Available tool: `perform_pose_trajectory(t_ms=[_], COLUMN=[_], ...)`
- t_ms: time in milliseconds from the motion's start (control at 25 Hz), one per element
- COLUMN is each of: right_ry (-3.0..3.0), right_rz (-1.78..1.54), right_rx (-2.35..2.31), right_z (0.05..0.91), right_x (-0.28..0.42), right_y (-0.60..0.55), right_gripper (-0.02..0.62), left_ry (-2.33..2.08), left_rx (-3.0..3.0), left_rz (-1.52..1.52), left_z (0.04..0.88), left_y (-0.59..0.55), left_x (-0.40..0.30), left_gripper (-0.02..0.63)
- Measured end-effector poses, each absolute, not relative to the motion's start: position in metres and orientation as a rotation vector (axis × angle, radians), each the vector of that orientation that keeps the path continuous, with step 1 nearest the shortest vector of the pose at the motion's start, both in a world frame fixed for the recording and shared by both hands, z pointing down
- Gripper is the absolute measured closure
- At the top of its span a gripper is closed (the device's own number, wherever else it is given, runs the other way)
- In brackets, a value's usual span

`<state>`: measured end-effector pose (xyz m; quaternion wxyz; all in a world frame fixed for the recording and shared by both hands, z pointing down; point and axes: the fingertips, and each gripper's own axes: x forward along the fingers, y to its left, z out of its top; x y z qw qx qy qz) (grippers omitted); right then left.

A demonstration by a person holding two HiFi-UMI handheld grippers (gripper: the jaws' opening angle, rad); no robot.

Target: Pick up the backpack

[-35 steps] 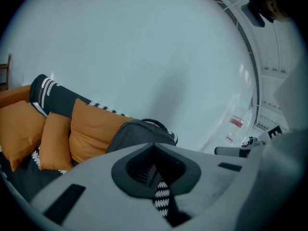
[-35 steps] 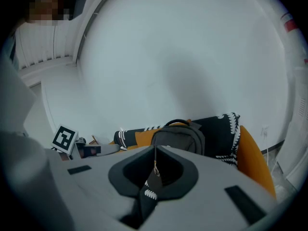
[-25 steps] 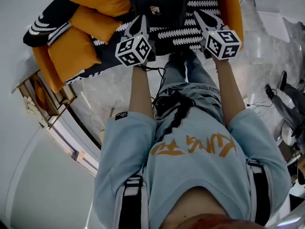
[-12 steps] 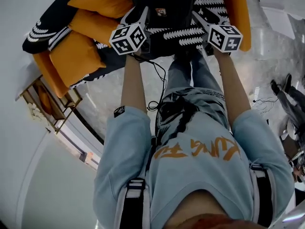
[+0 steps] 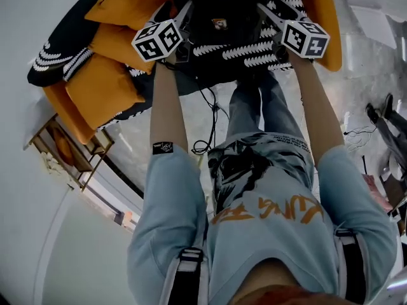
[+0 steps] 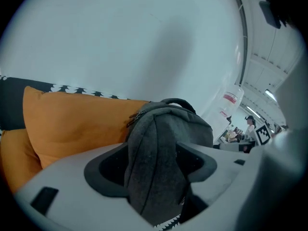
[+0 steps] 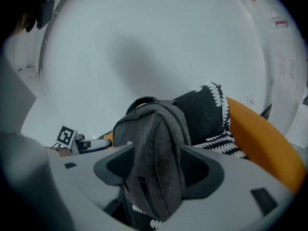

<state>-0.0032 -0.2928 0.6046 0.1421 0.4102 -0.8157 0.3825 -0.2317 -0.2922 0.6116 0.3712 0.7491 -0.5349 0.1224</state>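
Observation:
A dark grey backpack [image 5: 219, 5] stands upright on a sofa, against the back. My left gripper [image 5: 184, 18] is at its left side and my right gripper [image 5: 267, 18] at its right side. In the left gripper view a fold of the backpack [image 6: 168, 124] sits between the jaws of the left gripper [image 6: 155, 153], which are opening wide. In the right gripper view the backpack [image 7: 154, 129] likewise fills the gap of the right gripper [image 7: 156, 162], whose jaws are also opening. Neither pair of pads clearly presses the fabric.
The sofa has orange cushions [image 5: 102, 84] and a black cover with white leaf print [image 5: 254, 46]. An orange armrest [image 7: 260, 138] lies to the right. A black cable [image 5: 206, 107] hangs down in front of the person. A wooden stand [image 5: 70, 151] sits at the left.
Both grippers moved forward and down to the backpack's two sides. Their jaws went from shut to wide apart, and the backpack now sits between each pair.

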Motion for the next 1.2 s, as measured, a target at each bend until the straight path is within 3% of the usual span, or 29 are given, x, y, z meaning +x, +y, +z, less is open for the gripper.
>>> perform_pose_trajectory(t_ms=[520, 640, 920, 1200], right_ry=[-2.387, -2.368, -2.301, -2.275], right_rz=[1.152, 1.139, 1.056, 1.077], right_rx=[1.116, 1.079, 1.031, 1.044], right_z=[0.627, 0.627, 0.629, 0.618], right_x=[-0.006, -0.011, -0.023, -0.016], right_y=[-0.322, -0.319, -0.302, -0.262], right_gripper=[0.298, 0.301, 0.415, 0.46], left_ry=[-1.261, -1.29, -1.391, -1.448], left_rx=[1.949, 1.944, 1.86, 1.793], left_rz=[0.271, 0.274, 0.293, 0.246], left_z=[0.637, 0.633, 0.635, 0.623], left_y=[-0.306, -0.307, -0.288, -0.248], left_x=[-0.226, -0.222, -0.225, -0.216], left_gripper=[0.305, 0.335, 0.394, 0.43])
